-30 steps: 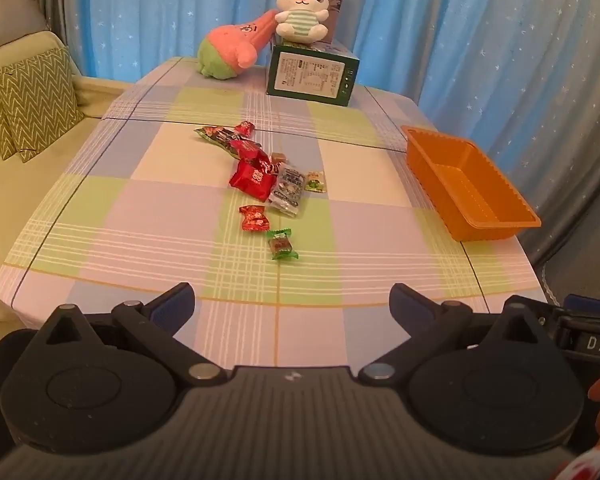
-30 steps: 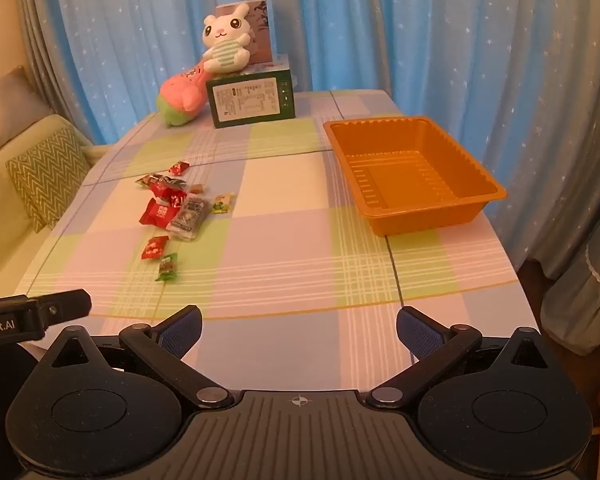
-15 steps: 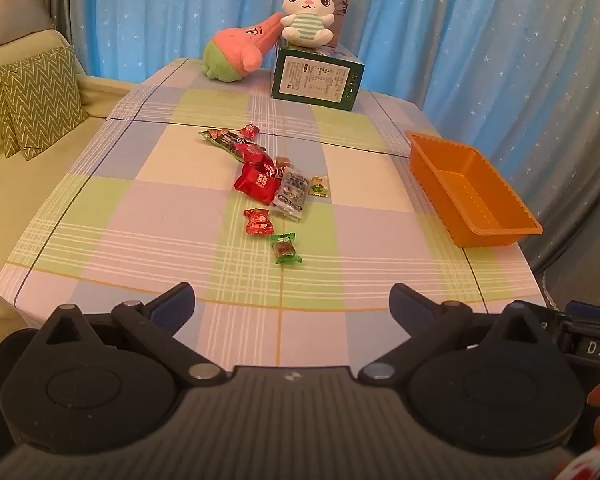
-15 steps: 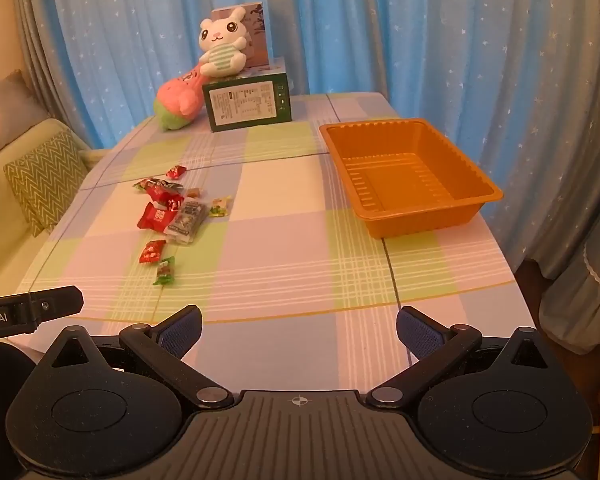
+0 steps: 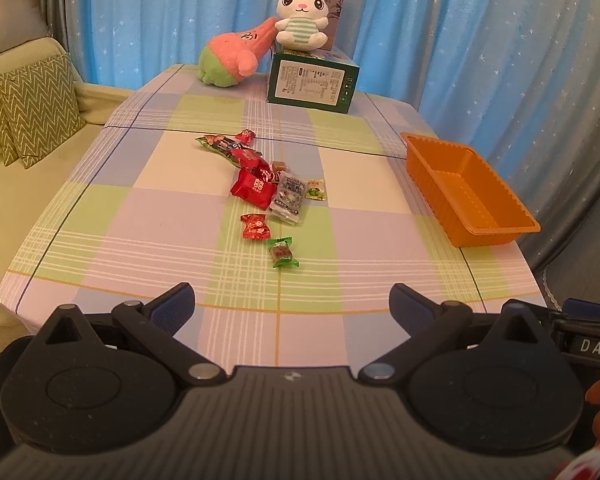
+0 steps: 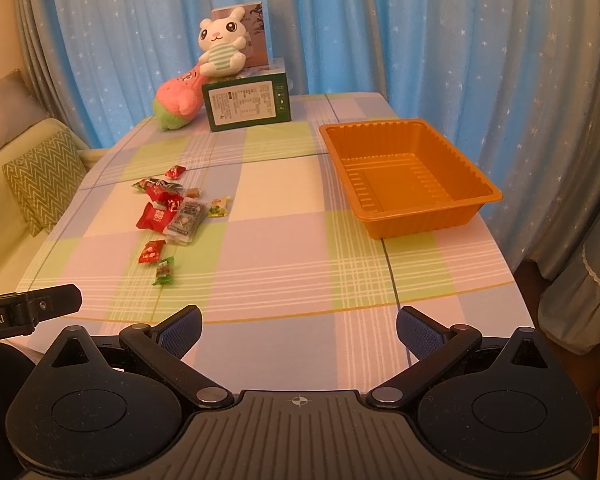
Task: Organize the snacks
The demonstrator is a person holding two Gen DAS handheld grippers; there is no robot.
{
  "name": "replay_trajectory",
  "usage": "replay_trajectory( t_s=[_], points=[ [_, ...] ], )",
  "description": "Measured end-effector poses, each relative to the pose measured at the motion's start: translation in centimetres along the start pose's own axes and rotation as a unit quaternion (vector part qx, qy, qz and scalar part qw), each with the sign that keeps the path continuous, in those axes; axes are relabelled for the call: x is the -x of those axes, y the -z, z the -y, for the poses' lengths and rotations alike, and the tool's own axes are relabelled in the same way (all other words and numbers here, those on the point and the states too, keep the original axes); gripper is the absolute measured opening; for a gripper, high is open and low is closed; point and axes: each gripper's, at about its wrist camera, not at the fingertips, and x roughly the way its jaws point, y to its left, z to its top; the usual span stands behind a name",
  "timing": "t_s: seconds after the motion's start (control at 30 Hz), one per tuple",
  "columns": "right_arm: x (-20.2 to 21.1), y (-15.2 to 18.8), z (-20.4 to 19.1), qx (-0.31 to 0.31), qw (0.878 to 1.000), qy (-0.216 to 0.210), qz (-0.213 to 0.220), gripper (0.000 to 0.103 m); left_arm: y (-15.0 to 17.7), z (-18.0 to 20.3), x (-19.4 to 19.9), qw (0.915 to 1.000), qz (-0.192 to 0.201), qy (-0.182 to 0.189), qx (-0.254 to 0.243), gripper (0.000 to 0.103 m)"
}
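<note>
Several wrapped snacks lie loose in the middle of the checked tablecloth [image 5: 160, 216]: a green candy [image 5: 283, 253] nearest me, a red candy [image 5: 255, 227], a red packet [image 5: 253, 187] and a silver packet [image 5: 289, 197]. The same cluster sits at the left in the right wrist view, around the red packet [image 6: 155, 217]. An empty orange tray [image 5: 488, 236] [image 6: 420, 224] stands at the table's right side. My left gripper [image 5: 291, 300] hangs open over the near table edge, holding nothing. My right gripper [image 6: 299, 322] is open and empty too, short of the tray.
At the table's far end a green box [image 5: 313, 87] carries a white plush rabbit [image 5: 302, 20], with a pink and green plush [image 5: 232, 58] beside it. A sofa with a zigzag cushion [image 5: 34, 110] lies left. Blue curtains hang behind and to the right.
Both views have risen and drawn back slightly, so the snacks and tray sit a little farther away. Both grippers stay open. Nothing on the table has moved.
</note>
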Motion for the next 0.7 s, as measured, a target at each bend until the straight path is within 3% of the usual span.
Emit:
replay_trajectory(
  t_s=[0.7],
  points=[
    [-0.18, 0.03, -0.09, 0.000, 1.000, 0.000, -0.002, 0.103, -0.12, 0.08, 0.11, 1.0000, 0.001, 0.004, -0.003, 0.103]
  ],
)
